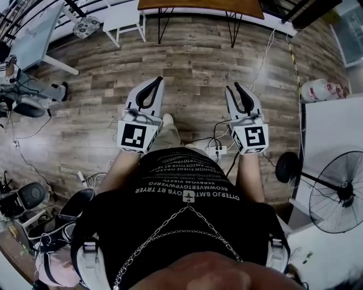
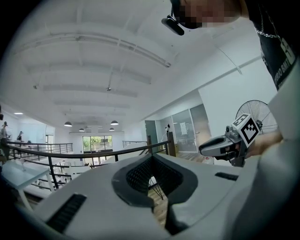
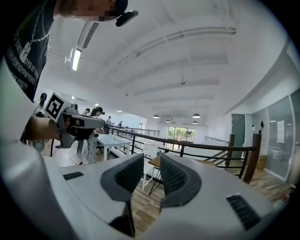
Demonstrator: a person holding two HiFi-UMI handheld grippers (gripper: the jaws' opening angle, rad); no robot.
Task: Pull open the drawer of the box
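Observation:
No box or drawer shows in any view. In the head view both grippers are held out in front of the person's chest, above the wooden floor. My left gripper points forward with its fingertips touching and nothing between them; in the left gripper view the jaws meet at the left gripper's tip. My right gripper is level with it to the right. In the right gripper view the right gripper has a narrow gap between its ribbed pads, with nothing in it.
A white power strip and cables lie on the floor by the person's feet. A standing fan and a white table are at the right. A wooden table on black legs stands ahead. A black railing crosses both gripper views.

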